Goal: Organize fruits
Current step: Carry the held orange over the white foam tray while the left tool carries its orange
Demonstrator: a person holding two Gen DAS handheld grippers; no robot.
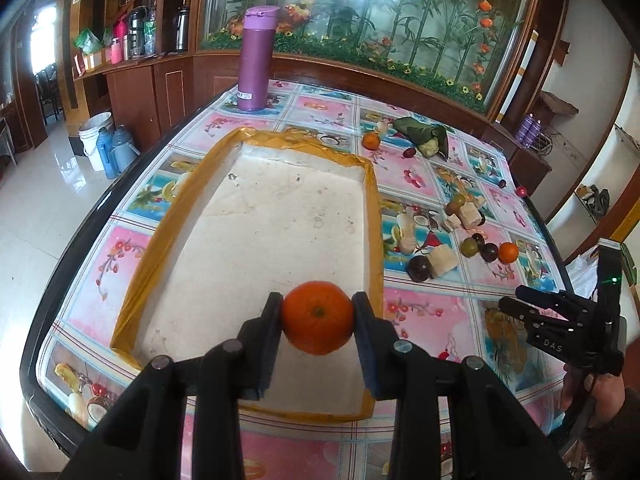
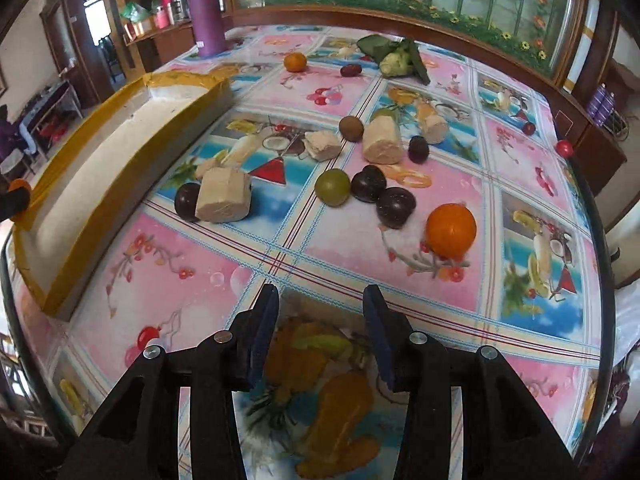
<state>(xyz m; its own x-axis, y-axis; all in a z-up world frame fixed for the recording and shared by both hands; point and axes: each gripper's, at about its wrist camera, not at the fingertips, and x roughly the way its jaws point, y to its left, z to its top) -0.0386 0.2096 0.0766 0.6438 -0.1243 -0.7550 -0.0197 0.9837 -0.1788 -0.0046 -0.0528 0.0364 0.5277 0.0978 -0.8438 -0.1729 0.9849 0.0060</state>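
Note:
My left gripper (image 1: pixel 317 322) is shut on an orange mandarin (image 1: pixel 318 316) and holds it above the near end of the white tray with a yellow taped rim (image 1: pixel 370 216). My right gripper (image 2: pixel 320 320) stands open above the tablecloth with nothing between its fingers; in the left wrist view the right gripper (image 1: pixel 516 300) shows at the right edge. Ahead of it lie another mandarin (image 2: pixel 451 230), dark plums (image 2: pixel 395 206), a green plum (image 2: pixel 332 187) and beige food chunks (image 2: pixel 223 195). A third mandarin (image 2: pixel 295 61) lies farther back.
A purple flask (image 1: pixel 256 60) stands at the table's far left. A leaf-wrapped bundle (image 1: pixel 428 136) lies at the back. A small red fruit (image 2: pixel 564 147) sits by the right edge. The table's black edge (image 1: pixel 80 240) drops to the floor. A wooden cabinet with glass lies behind.

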